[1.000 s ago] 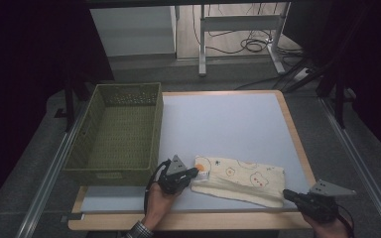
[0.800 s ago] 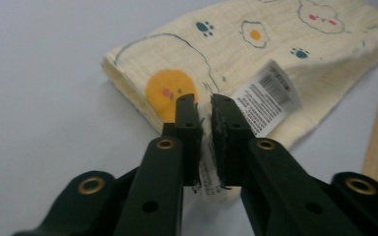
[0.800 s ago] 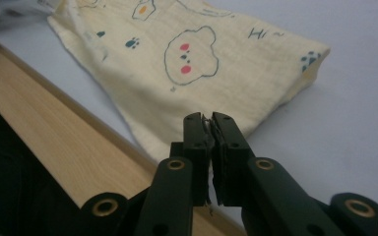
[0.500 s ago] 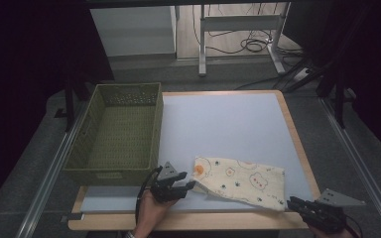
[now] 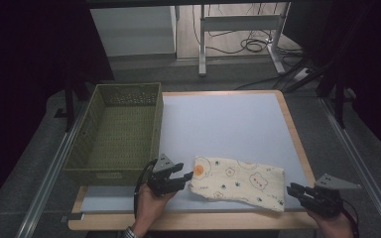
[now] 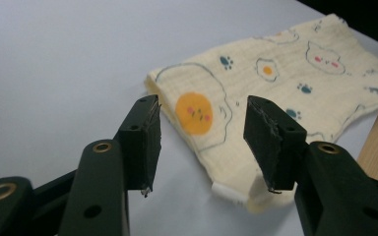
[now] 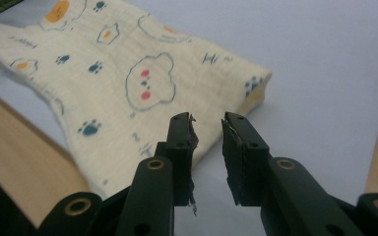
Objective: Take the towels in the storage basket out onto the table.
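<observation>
Left gripper (image 5: 184, 177) and right gripper (image 5: 297, 190) just released, printed cloth (image 5: 238, 182), pale tabletop (image 5: 223, 124), dark room

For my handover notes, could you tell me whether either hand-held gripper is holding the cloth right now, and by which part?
Nothing is held. The left hand-held gripper and the right hand-held gripper both have open jaws, just opened, off the ends of the cloth, which lies flat on the table.

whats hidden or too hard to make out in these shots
- Folded cloth: its inner layers and underside lie out of sight in every view.
- Green basket: the near wall hides the floor just behind it in the high view.
- Right hand-held gripper: the bottom edge of the high view cuts off its hand.
</observation>
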Demonstrator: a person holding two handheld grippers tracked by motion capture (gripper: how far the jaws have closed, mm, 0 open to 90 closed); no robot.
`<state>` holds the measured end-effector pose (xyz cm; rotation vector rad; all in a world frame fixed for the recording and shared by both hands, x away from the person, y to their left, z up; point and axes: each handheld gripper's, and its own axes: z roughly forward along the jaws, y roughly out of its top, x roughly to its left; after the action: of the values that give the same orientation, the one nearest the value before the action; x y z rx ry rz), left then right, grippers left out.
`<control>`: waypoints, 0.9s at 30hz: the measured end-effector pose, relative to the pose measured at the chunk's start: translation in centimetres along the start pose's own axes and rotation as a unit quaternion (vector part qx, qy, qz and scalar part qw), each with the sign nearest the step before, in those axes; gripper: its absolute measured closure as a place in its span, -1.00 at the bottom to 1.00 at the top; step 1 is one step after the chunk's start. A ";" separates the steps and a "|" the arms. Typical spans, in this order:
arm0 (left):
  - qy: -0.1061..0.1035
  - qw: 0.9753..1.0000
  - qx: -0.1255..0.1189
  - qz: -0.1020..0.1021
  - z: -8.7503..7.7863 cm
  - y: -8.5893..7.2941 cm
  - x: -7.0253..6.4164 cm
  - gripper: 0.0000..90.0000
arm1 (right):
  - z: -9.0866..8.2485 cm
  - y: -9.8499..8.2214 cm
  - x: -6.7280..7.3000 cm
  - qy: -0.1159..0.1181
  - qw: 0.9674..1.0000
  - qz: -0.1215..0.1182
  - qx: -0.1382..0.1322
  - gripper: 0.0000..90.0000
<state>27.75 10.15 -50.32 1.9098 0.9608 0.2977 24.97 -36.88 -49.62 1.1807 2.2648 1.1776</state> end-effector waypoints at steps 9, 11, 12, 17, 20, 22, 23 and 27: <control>-0.004 1.000 0.018 0.006 4.0 2.5 0.2 0.08 | 3.1 3.3 -1.0 -0.024 1.000 -0.014 0.010 0.55; 0.001 1.000 0.021 0.013 5.1 3.4 0.5 0.08 | 4.0 3.8 -1.4 -0.026 0.999 -0.019 0.017 0.45; 0.011 0.999 0.032 0.021 6.4 4.1 1.0 0.08 | 4.5 4.0 -1.6 -0.027 0.999 -0.024 0.021 0.41; 0.009 0.997 0.066 0.026 8.7 4.2 2.0 0.06 | 6.5 4.2 -1.8 -0.027 0.998 -0.040 0.049 0.42; 0.012 0.995 0.093 0.044 9.6 3.6 2.0 0.39 | 7.2 3.8 -1.5 -0.043 0.995 -0.056 0.069 0.84; 0.002 0.994 0.100 0.048 9.8 3.3 2.1 0.69 | 7.4 3.7 -1.5 -0.039 0.995 -0.056 0.077 0.98; 0.003 0.994 0.098 0.053 9.8 3.3 2.1 0.84 | 7.4 3.7 -1.5 -0.040 0.994 -0.056 0.079 0.99; 0.004 0.996 0.078 0.050 9.3 3.7 2.1 0.99 | 7.1 4.1 -1.4 -0.045 0.995 -0.053 0.076 0.99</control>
<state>36.19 4.82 -52.49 2.1051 0.9185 0.2950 32.25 -33.00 -50.80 1.1271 2.3506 0.9099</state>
